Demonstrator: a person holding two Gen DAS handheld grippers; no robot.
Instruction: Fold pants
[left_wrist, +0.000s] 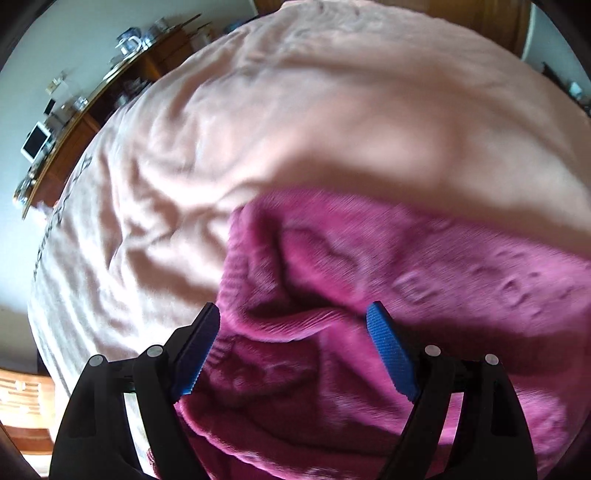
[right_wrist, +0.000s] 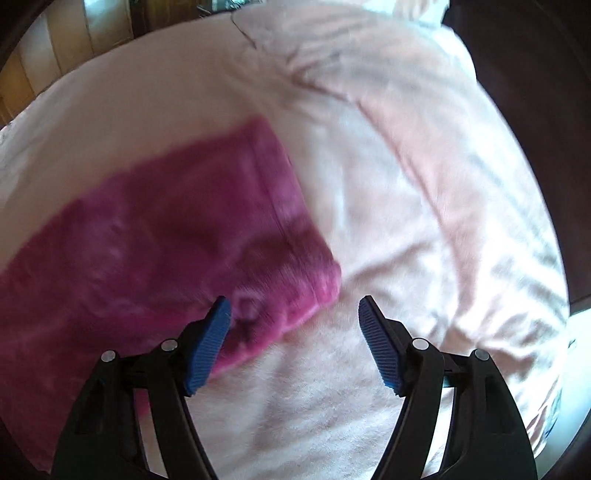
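Both tongs point steeply down at a bed spread with a pale pink blanket (left_wrist: 295, 122), and both stand wide with nothing pinched. Left gripper (left_wrist: 293, 315) has its blue pads (left_wrist: 391, 354) spread apart over the pants (left_wrist: 369, 295), a magenta fleecy garment with a faint raised pattern. Under that gripper the cloth is bunched into a thick fold with a dark crease running up from between the fingers; the pads sit either side of the hump, and blur hides whether they brush the pile, but they do not press on it.

Right gripper (right_wrist: 295, 306) is also spread wide, its opening a little narrower than the left one. Its left pad (right_wrist: 210, 347) hangs over the corner of the pants (right_wrist: 166, 229), while its right pad (right_wrist: 380, 347) hangs over bare blanket (right_wrist: 424, 221). Nothing is gripped here either.

From the right wrist view the pants lie flat on the blanket as a broad band running from the left edge of the view to a straight hem just beyond the gripper. A small pale ring mark shows on the cloth by the left pad.

Beyond the blanket, in the left wrist view, a wooden shelf (left_wrist: 74, 125) with small cluttered items stands against a light wall. Both views are smeared.
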